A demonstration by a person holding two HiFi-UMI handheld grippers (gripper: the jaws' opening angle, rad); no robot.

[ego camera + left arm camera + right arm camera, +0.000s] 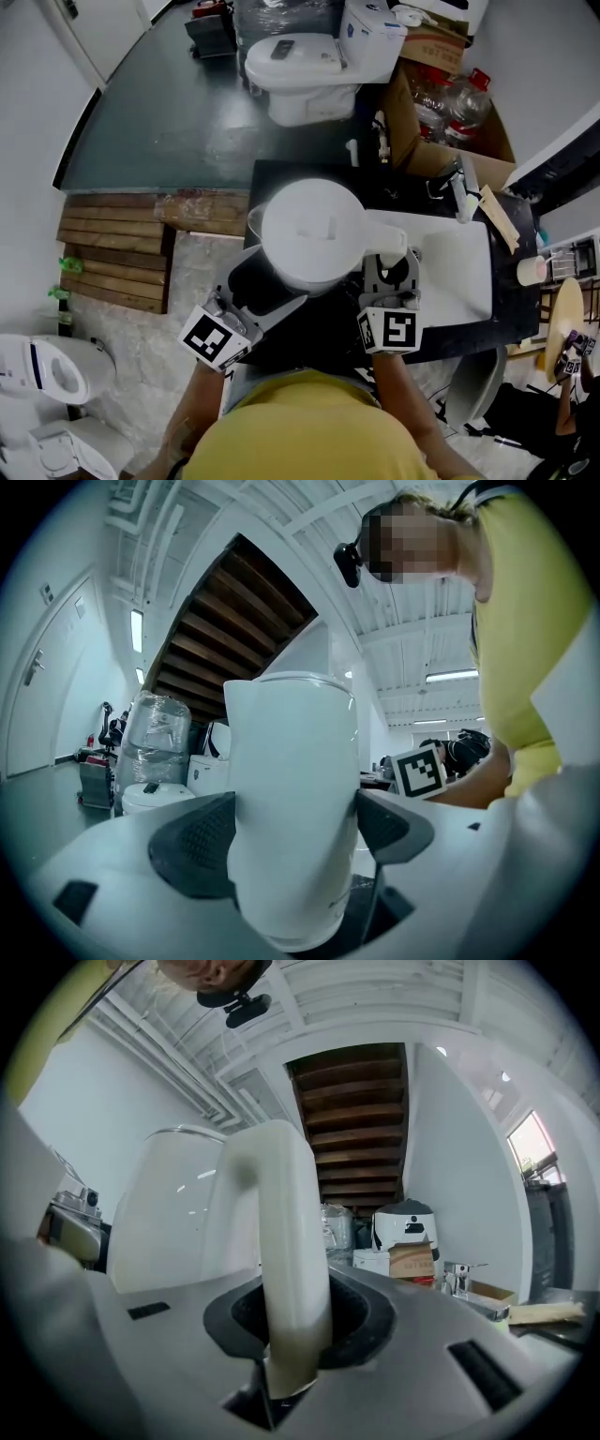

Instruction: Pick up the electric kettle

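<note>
1. Right gripper first: its jaws are clamped on the electric kettle's handle; the cream-white handle stands upright between the dark pads, pinched from both sides.
2. Over to the left gripper: jaws squeezed on the kettle's white body; one ribbed pad presses on each flank, and the body fills the gap between them.
3. From the head view, both grippers have hold of the kettle at once; the left gripper comes in at the lower left, and the right gripper grips the handle side on the right; each carries its marker cube near the person's yellow shirt.
4. The kettle itself: round white lid facing up at the camera, upright, over the left part of the black counter and just beside the white sink; whether its base touches the counter, I cannot tell.
5. Further out: a faucet at the sink's far edge; a cardboard box with plastic bottles beyond it; a white toilet on the dark floor; a wooden pallet off to the left.
</note>
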